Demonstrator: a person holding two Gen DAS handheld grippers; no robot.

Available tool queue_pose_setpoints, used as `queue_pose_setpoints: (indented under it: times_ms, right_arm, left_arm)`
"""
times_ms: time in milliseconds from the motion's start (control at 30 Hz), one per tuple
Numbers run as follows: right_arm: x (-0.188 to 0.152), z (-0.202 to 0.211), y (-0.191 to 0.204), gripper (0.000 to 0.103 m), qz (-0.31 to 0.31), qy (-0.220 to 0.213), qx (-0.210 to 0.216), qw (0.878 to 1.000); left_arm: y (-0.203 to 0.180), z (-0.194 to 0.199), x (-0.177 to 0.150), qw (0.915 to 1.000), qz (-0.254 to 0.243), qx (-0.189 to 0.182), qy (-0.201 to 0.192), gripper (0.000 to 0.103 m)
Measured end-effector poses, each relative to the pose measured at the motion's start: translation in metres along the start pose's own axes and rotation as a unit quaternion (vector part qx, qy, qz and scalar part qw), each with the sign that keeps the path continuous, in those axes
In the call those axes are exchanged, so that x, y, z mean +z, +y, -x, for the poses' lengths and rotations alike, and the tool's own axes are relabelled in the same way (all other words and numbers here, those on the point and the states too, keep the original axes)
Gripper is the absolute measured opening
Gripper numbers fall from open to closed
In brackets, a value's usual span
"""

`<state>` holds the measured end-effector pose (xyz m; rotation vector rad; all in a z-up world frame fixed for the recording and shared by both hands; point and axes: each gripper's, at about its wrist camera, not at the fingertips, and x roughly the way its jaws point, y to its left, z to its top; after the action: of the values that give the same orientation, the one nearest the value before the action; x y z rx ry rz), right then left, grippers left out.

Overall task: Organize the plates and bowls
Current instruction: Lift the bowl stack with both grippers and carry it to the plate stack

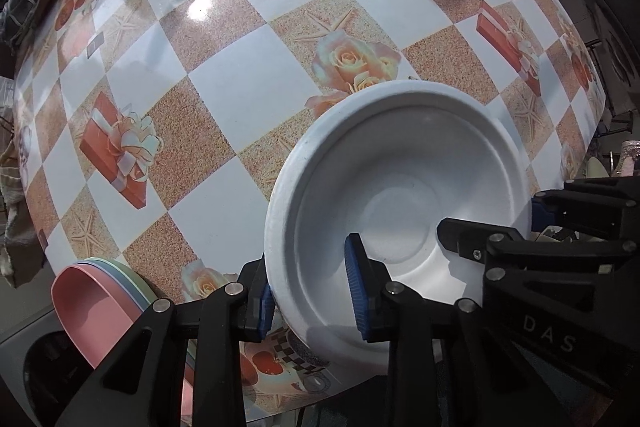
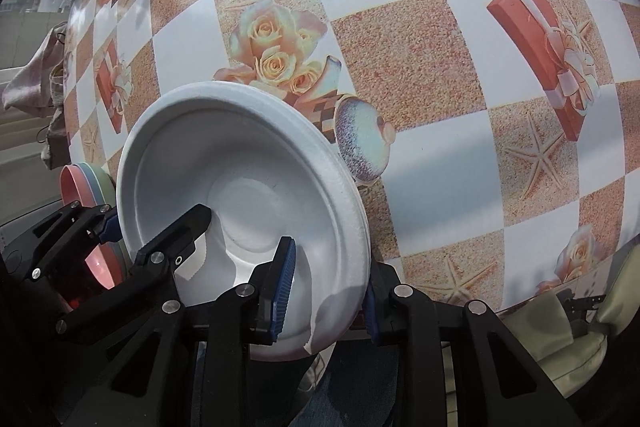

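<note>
Both grippers, left [image 1: 310, 291] and right [image 2: 328, 287], are clamped on opposite rims of the white foam bowl [image 1: 400, 187], held just over the table [image 1: 240, 99] edge. Risk imo: thin foam cracks if they pull apart. Only the right cam shows the rim already torn; left shows the pink plate stack [image 1: 92, 299] better.

white bowl [image 1: 400, 163], checkered tablecloth [image 1: 248, 99] (roses, starfish)
</note>
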<state>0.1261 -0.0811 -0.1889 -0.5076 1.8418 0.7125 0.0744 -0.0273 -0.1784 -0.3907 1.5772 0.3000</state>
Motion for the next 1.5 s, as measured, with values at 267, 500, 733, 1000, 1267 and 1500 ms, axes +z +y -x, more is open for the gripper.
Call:
queue_pose_setpoints:
  times_ms: [267,500,733,1000,1267,1500]
  right_arm:
    - [0.01,0.026,0.021,0.034,0.024,-0.02,-0.014,0.999]
    - [0.012,0.038,0.038,0.034,0.044,-0.032,-0.022,0.998]
    - [0.01,0.047,0.061,0.034,0.067,-0.043,-0.032,0.996]
    - [0.014,0.057,0.093,0.037,0.116,-0.05,-0.045,0.991]
    - [0.014,0.054,0.144,0.037,0.183,-0.044,-0.049,0.981]
    - [0.008,0.034,0.189,0.037,0.239,-0.024,-0.05,0.969]
  left_arm:
    - [0.018,0.032,-0.005,0.9994,0.019,-0.001,-0.029,0.033]
    - [0.036,0.05,-0.018,0.9977,0.047,-0.008,-0.047,0.033]
    - [0.055,0.065,-0.036,0.9948,0.073,-0.009,-0.071,0.033]
    - [0.08,0.075,-0.045,0.9875,0.122,-0.005,-0.099,0.033]
    - [0.12,0.085,-0.072,0.9757,0.191,0.004,-0.108,0.033]
    - [0.149,0.086,-0.106,0.9644,0.242,0.024,-0.103,0.033]
